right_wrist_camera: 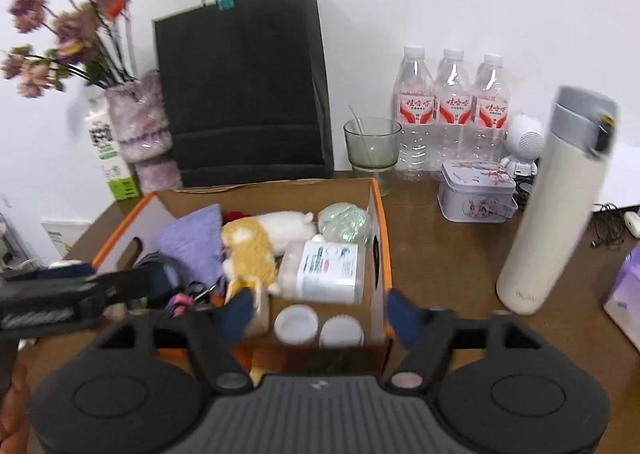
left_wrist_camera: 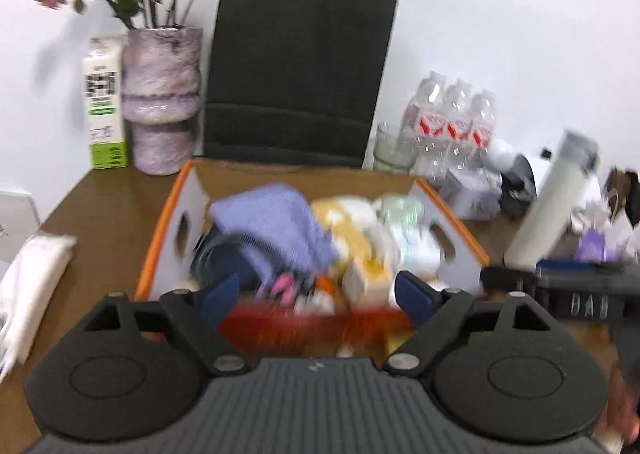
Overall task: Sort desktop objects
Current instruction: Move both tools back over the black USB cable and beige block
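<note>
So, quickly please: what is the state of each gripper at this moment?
Left gripper: open, holding nothing, above the cardboard box.
Right gripper: open, holding nothing, over the near right corner of the box.

A matt brown cardboard box [right_wrist_camera: 276,190] with glossy orange edging sits on a smooth wood-look surface [right_wrist_camera: 440,254], holding a ribbed lilac knit cloth [right_wrist_camera: 196,246], a fuzzy yellow-and-white plush toy [right_wrist_camera: 260,242] and a clear plastic tub [right_wrist_camera: 324,270] with a paper label. Behind it stand a matt black paper bag [right_wrist_camera: 244,86], three clear glossy plastic water bottles [right_wrist_camera: 452,110], a smoky glass tumbler [right_wrist_camera: 370,146], a printed metal tin [right_wrist_camera: 476,190] and a rough mottled lilac vase [right_wrist_camera: 140,126]. A smooth, matt cream flask [right_wrist_camera: 556,206] carries a grey band at its cap, and the right gripper [right_wrist_camera: 318,314] is matt black plastic with blue pads.
</note>
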Motion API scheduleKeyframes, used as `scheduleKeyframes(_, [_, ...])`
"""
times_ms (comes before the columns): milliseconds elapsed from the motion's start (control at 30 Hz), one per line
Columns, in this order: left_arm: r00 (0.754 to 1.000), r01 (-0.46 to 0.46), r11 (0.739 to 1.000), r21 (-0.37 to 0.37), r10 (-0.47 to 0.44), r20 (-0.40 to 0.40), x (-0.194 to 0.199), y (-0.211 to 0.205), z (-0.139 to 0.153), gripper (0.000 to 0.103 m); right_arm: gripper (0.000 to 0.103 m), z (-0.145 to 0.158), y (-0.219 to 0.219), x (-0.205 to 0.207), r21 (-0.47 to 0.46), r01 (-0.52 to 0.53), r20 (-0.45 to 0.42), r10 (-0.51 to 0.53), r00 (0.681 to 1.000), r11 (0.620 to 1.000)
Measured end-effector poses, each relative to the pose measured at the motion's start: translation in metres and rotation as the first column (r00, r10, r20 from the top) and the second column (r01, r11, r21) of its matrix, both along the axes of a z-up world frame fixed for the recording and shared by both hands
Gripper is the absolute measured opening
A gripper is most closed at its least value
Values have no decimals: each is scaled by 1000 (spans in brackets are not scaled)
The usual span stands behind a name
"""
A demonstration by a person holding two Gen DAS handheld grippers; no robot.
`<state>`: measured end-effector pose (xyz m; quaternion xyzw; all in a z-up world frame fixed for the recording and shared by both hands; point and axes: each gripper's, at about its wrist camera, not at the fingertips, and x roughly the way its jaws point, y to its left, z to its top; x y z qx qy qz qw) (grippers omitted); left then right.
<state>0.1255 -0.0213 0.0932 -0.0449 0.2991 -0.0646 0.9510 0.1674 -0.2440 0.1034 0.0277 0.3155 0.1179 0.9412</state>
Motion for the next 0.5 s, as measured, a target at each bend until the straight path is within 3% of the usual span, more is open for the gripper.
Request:
scheduleKeyframes(267, [1000, -26, 998, 56, 25, 19, -105, -3, -44, 96, 84, -62, -4, -97, 24, -36, -34, 37, 999, 999])
scheduleKeyframes(400, [999, -38, 996, 83, 39, -18, -137, -10, -67, 98, 84, -84, -10, -150, -26, -52, -2, 52, 999, 998])
scheduleKeyframes(500, [999, -27, 996, 85, 29, -19, -156, -17, -78, 98, 84, -93, -21, -176, -25, -42, -30, 42, 999, 999])
